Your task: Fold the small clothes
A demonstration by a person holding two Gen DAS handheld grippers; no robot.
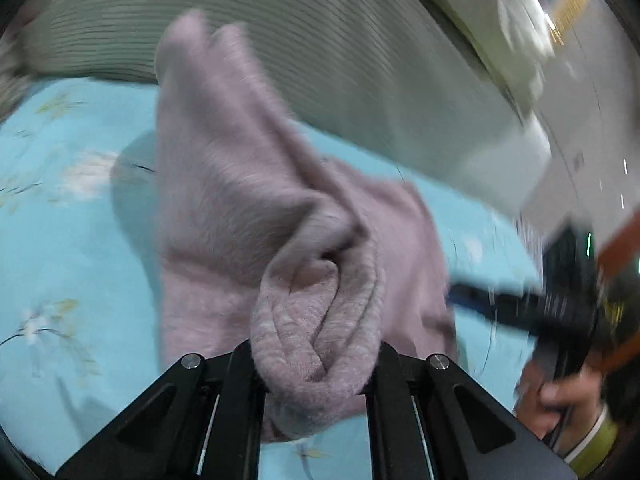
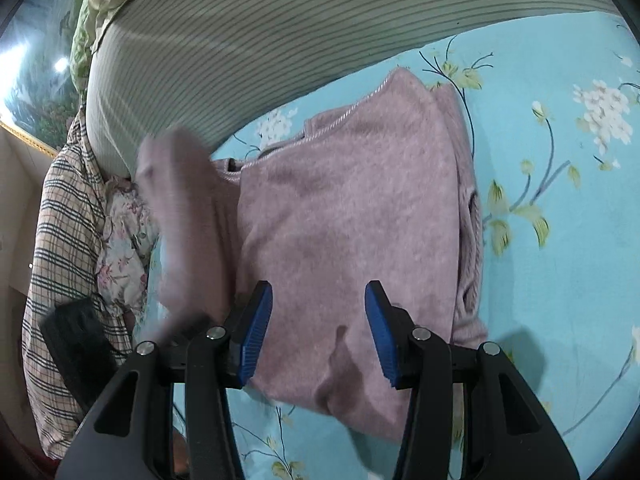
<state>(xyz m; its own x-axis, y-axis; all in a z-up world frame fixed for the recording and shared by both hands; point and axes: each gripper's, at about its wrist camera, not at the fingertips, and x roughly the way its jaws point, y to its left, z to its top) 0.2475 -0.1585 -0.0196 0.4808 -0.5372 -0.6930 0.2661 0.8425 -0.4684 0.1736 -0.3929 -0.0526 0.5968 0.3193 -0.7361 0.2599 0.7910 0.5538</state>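
So on the left side, the left gripper [image 1: 316, 364] has its two black fingers pinched tight on a bunched-up wad of the mauve fuzzy sweater [image 1: 240, 200]. The ribbed edge is rolled into a thick twist right between the fingers, and the rest of the fabric fans out ahead of the tips, lifted off the turquoise floral bedsheet [image 1: 60, 240] and blurry. Beyond the fabric, farther out from the fingertips, there's a grey striped cushion [image 1: 280, 20]. Off to the right of those fingers you can see the other gripper's blue-tipped finger and a hand [image 1: 560, 396] wrapped around its handle, also blurred.

Over on the right side, the right gripper [image 2: 318, 328] has its blue-padded fingers [image 2: 256, 328] spread apart, nothing pinched, hanging over the sweater [image 2: 352, 208], which lies flat on the bedsheet [image 2: 560, 240] directly ahead of and under the tips. The near edge of the sweater sits between the two fingers. Left of the left finger, a blurred flap of the same fabric is raised up off the bed. Farther left are a small floral pillow [image 2: 124, 248] and a plaid cloth [image 2: 60, 240], and a dark blurred object sits near the plaid, can't tell what it is. The striped cushion [image 2: 280, 40] runs across the far side beyond the fingertips.
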